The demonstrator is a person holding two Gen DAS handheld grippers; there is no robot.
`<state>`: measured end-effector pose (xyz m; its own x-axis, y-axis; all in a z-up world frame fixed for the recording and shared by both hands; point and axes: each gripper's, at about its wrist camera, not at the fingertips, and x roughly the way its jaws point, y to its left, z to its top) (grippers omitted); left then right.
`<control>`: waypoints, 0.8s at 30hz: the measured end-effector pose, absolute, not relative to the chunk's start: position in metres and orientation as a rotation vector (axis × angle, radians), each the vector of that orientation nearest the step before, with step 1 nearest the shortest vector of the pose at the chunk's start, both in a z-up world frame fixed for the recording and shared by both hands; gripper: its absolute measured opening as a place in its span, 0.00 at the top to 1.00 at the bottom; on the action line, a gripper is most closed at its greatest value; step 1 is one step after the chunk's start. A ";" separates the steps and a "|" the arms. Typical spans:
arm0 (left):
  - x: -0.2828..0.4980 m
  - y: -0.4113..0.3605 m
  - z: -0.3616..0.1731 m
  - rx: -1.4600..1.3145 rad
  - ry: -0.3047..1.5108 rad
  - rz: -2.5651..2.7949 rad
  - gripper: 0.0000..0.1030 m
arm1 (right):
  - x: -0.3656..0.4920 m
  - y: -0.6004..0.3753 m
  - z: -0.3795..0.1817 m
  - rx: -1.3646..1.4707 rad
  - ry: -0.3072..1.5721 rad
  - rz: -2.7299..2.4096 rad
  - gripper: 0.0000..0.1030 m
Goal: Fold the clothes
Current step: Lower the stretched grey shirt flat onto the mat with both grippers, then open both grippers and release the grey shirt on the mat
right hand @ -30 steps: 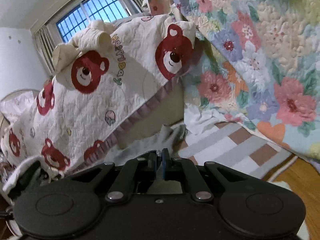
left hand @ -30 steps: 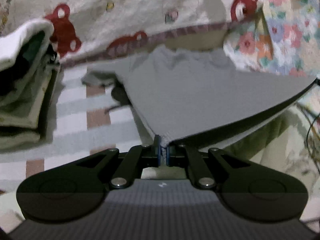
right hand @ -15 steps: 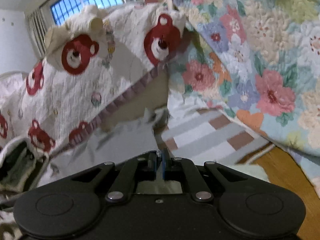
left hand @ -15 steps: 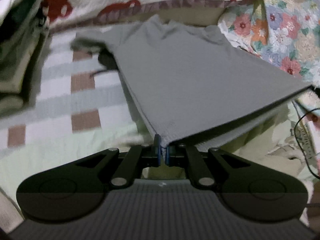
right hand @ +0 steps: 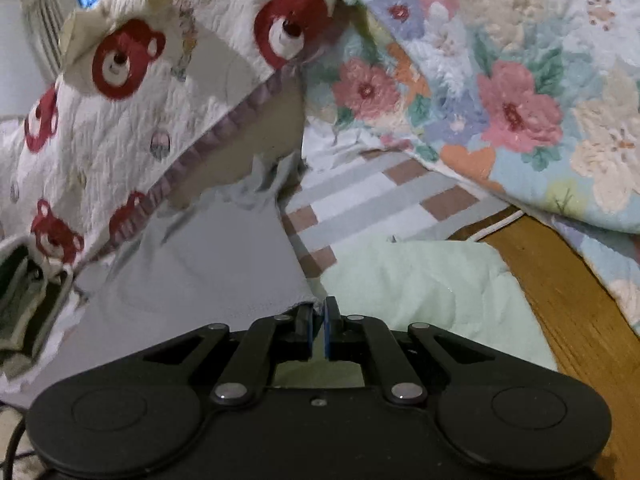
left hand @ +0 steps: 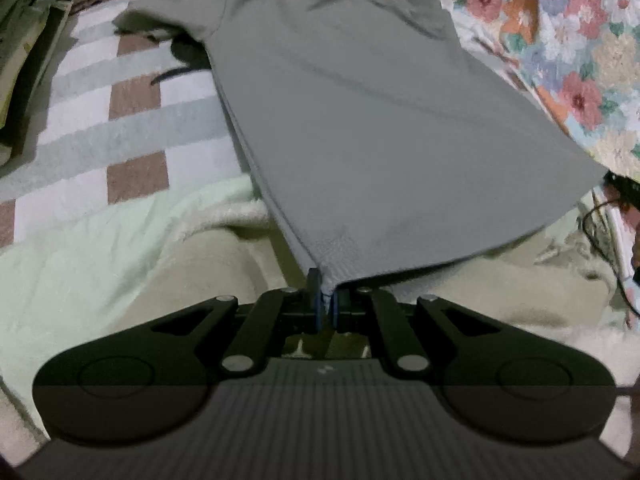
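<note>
Left gripper (left hand: 326, 300) clamped on a hem corner of the plain grey cotton T-shirt (left hand: 380, 120) — fabric stretched taut over the brown-and-grey checked bedsheet (left hand: 136, 100). Right gripper (right hand: 318, 312) pinches the other hem corner — fingers nearly closed.

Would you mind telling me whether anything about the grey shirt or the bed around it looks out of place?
The grey T-shirt is stretched out by its hem corners, but its far sleeve lies bunched on the striped sheet. A dark item with a cord pokes out from under that side and could get folded in.

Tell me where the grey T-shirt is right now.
The grey T-shirt lies spread across the striped bedding, centre of the left wrist view, its hem corner pinched by the left gripper.
</note>
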<state>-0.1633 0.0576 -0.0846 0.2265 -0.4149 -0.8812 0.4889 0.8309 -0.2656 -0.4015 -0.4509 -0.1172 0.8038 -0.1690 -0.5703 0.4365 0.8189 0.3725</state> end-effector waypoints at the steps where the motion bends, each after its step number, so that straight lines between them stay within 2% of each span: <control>1: -0.163 0.058 -0.089 0.079 1.207 -0.607 0.90 | -0.397 -0.455 -0.124 0.526 0.595 -0.328 0.95; 4: -0.164 0.055 -0.097 0.099 1.212 -0.585 0.90 | -0.391 -0.454 -0.145 0.530 0.683 -0.310 0.94; 6: -0.168 0.054 -0.093 0.109 1.207 -0.598 0.89 | -0.396 -0.449 -0.148 0.527 0.705 -0.309 0.90; 9: -0.173 0.063 -0.080 0.070 1.203 -0.633 0.81 | -0.407 -0.442 -0.145 0.522 0.721 -0.325 0.85; 13: -0.175 0.092 -0.053 -0.008 1.207 -0.632 0.72 | -0.426 -0.451 -0.118 0.484 0.773 -0.355 0.80; 16: -0.172 0.108 -0.033 -0.024 1.180 -0.630 0.66 | -0.425 -0.463 -0.084 0.503 0.734 -0.324 0.78; 18: -0.159 0.111 -0.021 -0.023 1.154 -0.608 0.65 | -0.403 -0.462 -0.063 0.495 0.708 -0.253 0.76; 23: -0.096 0.092 0.012 0.026 1.077 -0.547 0.65 | -0.288 -0.430 -0.012 0.360 0.731 -0.048 0.76; 24: -0.083 0.086 0.019 0.036 1.057 -0.537 0.62 | -0.259 -0.422 0.003 0.315 0.748 -0.002 0.76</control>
<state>-0.0825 0.0859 0.0187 0.3759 -0.4030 -0.8344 0.4365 0.8713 -0.2241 -0.2591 -0.4216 0.0026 0.7351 0.1097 -0.6690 0.1134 0.9530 0.2810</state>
